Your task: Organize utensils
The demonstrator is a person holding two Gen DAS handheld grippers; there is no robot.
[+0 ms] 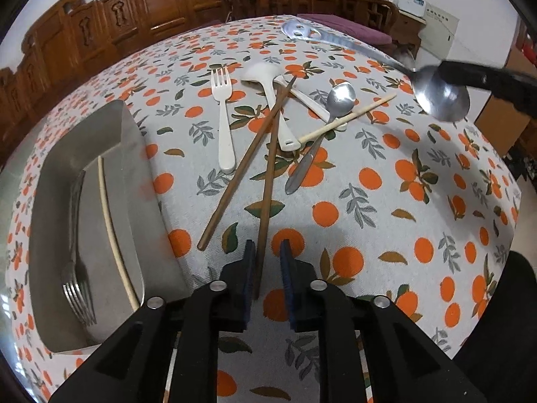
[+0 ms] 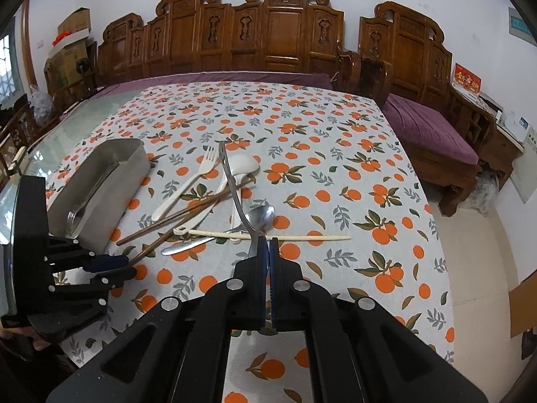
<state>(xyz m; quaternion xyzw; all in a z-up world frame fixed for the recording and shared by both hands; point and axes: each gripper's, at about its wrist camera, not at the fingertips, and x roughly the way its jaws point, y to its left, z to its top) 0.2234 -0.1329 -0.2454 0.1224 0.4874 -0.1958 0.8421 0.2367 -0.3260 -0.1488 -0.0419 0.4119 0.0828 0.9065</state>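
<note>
My left gripper (image 1: 266, 252) hangs low over the orange-print tablecloth, its jaws open around the near end of a brown chopstick (image 1: 268, 168). The left pad is against the chopstick and a gap shows at the right pad. A second brown chopstick (image 1: 241, 174) crosses it. Further back lie a white plastic fork (image 1: 223, 117), white spoons (image 1: 265, 77), a small metal spoon (image 1: 339, 97) and a pale chopstick (image 1: 349, 117). My right gripper (image 2: 268, 245) is shut on a large metal spoon (image 2: 231, 184) at its bowl end, held above the pile with the handle pointing away.
A metal tray (image 1: 134, 168) at the left holds metal forks (image 1: 77, 288) and one pale chopstick (image 1: 110, 228). A carved wooden bench (image 2: 285, 33) with a purple cushion (image 2: 426, 131) stands behind and to the right of the table. Cardboard boxes (image 2: 70, 43) are stacked at the far left.
</note>
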